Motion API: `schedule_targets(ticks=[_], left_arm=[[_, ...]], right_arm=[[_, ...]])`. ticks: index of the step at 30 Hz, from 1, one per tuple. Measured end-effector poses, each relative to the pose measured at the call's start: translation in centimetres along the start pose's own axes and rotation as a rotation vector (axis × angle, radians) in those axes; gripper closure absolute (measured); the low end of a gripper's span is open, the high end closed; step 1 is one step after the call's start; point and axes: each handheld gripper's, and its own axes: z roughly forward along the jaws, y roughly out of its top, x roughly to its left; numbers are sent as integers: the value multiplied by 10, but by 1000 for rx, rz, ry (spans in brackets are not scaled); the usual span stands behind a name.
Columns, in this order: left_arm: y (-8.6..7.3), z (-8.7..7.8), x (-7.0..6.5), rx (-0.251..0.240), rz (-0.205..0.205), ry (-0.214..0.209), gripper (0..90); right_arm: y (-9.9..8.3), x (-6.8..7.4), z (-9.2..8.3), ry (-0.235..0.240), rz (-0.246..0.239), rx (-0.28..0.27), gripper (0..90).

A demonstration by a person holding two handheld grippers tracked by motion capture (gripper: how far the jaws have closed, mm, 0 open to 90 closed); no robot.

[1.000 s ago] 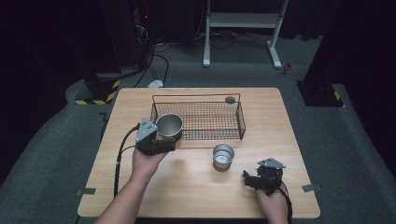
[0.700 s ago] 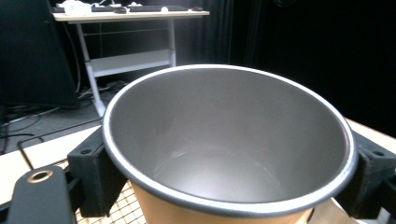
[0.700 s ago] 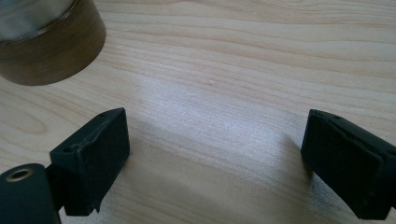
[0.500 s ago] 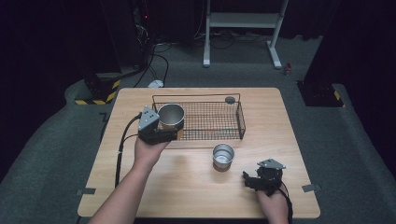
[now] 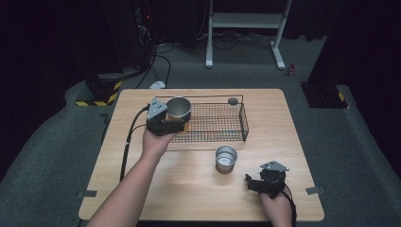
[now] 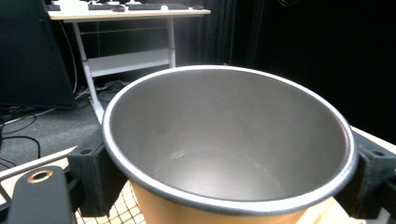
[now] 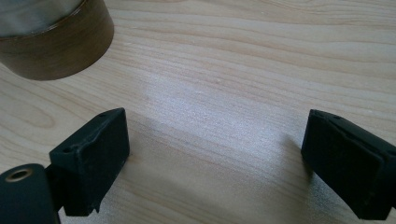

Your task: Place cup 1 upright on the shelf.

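Carried forward since a second ago, the round steel cup with a tan outer wall [image 5: 178, 109] now hangs over the near left corner of the black wire basket [image 5: 242, 124], pinched between the jaws of the left gripper [image 5: 173, 124], one jaw at each side of its wall. Well apart, the right gripper [image 5: 253, 183] rests low over the pale wooden table [image 5: 293, 123] with jaws spread wide, a second steel cup with a brown band [image 5: 225, 157] just ahead of its left jaw

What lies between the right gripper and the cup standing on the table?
Nothing: in the high view, bare table separates the right gripper from the cup; the right gripper view shows the same.
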Motion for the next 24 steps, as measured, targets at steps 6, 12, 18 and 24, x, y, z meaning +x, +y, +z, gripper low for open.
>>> schedule_targets(ticks=[6,12,18,24], left_arm=[[-4,20,5,17,-21,4,133],[-9,37,8,17,-53,17,133],[-18,50,15,44,-108,20,133],[-28,61,19,95,-133,26,133]], right_arm=[[0,1,0,2,4,-2,78],[-1,1,-1,3,1,-2,77],[-1,1,-1,5,-1,-1,77],[-1,1,-1,5,-1,-2,77]])
